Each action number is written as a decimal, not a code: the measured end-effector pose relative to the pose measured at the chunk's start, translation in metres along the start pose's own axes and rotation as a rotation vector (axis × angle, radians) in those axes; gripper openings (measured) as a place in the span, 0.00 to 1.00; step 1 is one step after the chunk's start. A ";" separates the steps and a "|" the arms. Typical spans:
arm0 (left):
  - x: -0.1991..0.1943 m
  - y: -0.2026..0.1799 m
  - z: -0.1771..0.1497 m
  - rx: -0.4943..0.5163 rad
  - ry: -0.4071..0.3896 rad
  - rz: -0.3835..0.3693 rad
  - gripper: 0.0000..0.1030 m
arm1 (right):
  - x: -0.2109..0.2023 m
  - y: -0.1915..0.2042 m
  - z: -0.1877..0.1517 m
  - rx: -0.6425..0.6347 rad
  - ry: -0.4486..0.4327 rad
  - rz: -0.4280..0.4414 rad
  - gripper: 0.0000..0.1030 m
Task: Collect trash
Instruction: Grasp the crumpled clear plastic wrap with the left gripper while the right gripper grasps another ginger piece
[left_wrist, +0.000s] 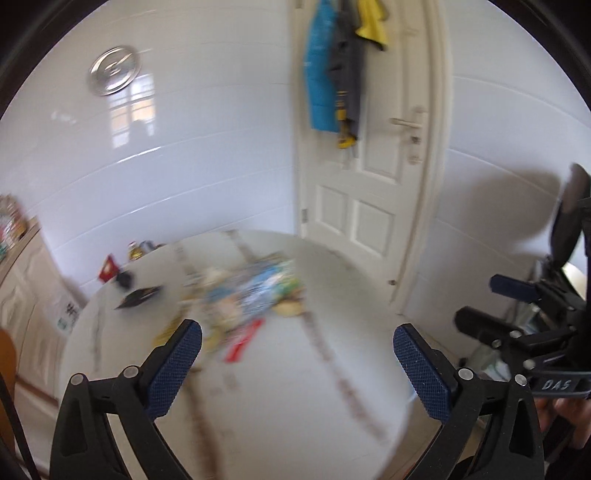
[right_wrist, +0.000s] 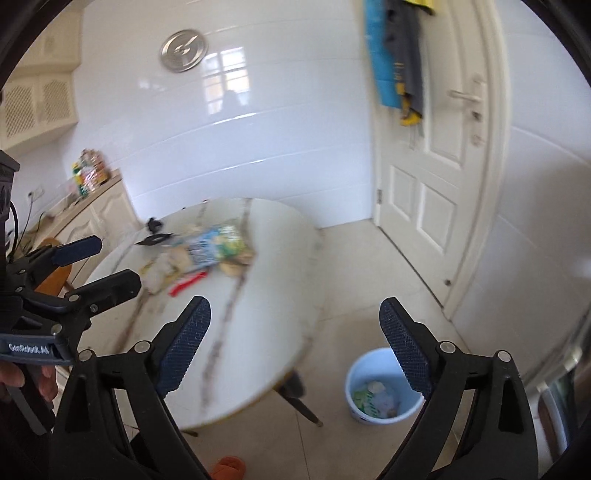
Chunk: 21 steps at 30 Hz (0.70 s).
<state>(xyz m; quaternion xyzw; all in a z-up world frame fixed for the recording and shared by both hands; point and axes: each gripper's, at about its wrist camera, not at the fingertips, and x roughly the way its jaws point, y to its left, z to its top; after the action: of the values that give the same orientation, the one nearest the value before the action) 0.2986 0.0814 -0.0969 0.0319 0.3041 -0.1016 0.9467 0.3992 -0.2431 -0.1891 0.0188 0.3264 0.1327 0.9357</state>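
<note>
A blurred pile of trash, with blue and green wrappers, pale crumpled bits and a red wrapper, lies on the far half of a round white marble table. My left gripper hangs open above the near part of the table, with nothing between its fingers. Above the table's right edge, my right gripper is open and empty too. A light blue bin stands on the floor to the right of the table, holding some wrappers.
A flat black item lies at the table's far left. A white door with hanging cloths is behind. A cream cabinet stands left, an orange slipper lies on the tiled floor.
</note>
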 end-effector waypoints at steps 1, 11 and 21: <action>-0.001 0.015 -0.004 -0.019 0.009 0.025 0.99 | 0.003 0.011 0.001 -0.012 0.004 0.008 0.90; 0.038 0.072 -0.002 -0.053 0.070 0.097 0.99 | 0.076 0.064 0.012 -0.093 0.092 0.060 0.90; 0.161 0.082 0.022 0.021 0.216 0.090 0.82 | 0.147 0.062 0.010 -0.109 0.194 0.073 0.90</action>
<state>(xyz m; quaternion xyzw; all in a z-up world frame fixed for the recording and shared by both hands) 0.4563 0.1314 -0.1728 0.0661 0.4018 -0.0581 0.9115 0.5016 -0.1445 -0.2625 -0.0330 0.4066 0.1855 0.8940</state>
